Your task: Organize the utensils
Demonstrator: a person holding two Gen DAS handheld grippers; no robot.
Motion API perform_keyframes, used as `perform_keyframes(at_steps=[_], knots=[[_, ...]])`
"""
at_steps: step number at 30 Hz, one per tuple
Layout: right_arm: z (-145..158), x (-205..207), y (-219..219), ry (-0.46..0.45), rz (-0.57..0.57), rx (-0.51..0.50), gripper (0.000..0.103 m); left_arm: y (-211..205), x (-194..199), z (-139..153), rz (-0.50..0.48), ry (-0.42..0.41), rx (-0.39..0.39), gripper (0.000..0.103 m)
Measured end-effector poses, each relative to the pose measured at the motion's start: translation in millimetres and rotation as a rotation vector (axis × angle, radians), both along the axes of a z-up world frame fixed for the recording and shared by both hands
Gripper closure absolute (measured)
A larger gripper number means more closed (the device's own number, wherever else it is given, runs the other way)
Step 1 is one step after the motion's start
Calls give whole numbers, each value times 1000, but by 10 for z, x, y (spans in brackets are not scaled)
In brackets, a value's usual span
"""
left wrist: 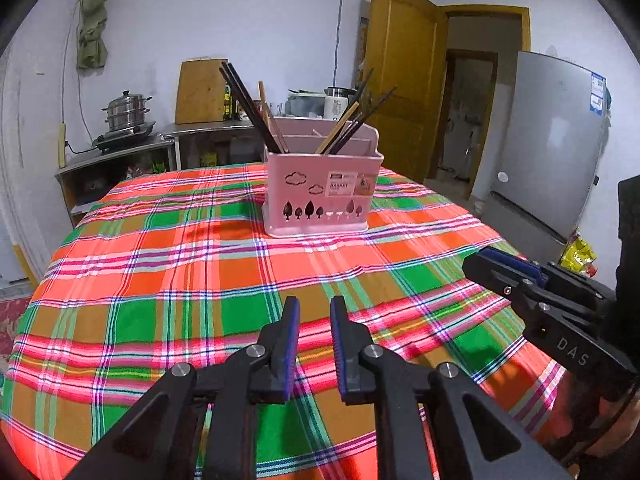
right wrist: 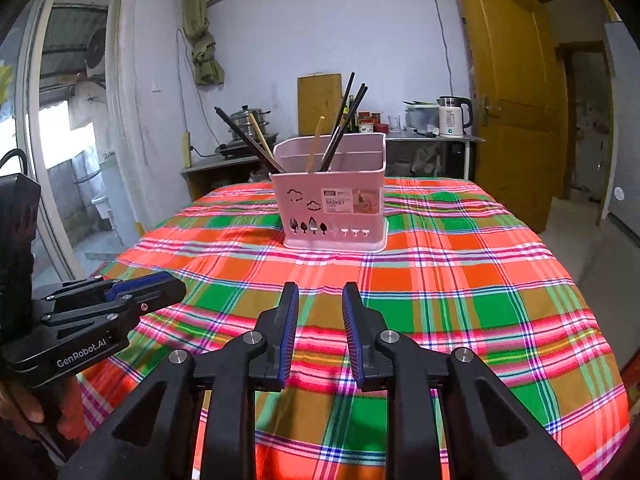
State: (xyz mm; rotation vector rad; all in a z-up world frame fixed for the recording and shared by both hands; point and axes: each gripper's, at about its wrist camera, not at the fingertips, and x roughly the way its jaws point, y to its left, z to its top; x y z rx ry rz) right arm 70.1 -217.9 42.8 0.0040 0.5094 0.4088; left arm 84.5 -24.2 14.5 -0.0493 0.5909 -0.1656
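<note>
A pink utensil basket (left wrist: 324, 196) stands upright on the plaid tablecloth, far side of the table; it also shows in the right wrist view (right wrist: 334, 208). Dark and pale chopsticks (left wrist: 248, 108) lean out of its compartments, also visible in the right wrist view (right wrist: 340, 128). My left gripper (left wrist: 315, 304) is open and empty, hovering over the cloth well short of the basket; it appears at the left in the right wrist view (right wrist: 160, 284). My right gripper (right wrist: 320, 292) is open and empty, beside the left one; it appears at the right in the left wrist view (left wrist: 492, 260).
The round table (left wrist: 160, 280) carries a red, green and orange plaid cloth. Behind it stand a counter with a steamer pot (left wrist: 126, 110), a cutting board (left wrist: 200, 92), a kettle (right wrist: 452, 116), a yellow door (right wrist: 516, 92) and a grey fridge (left wrist: 556, 140).
</note>
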Motion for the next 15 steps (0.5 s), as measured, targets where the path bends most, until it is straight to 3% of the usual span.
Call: perform_keyframes(at_steps=[15], knots=[[-86, -69, 30, -12, -17, -30, 80, -4, -78, -90, 34, -20, 9, 88]])
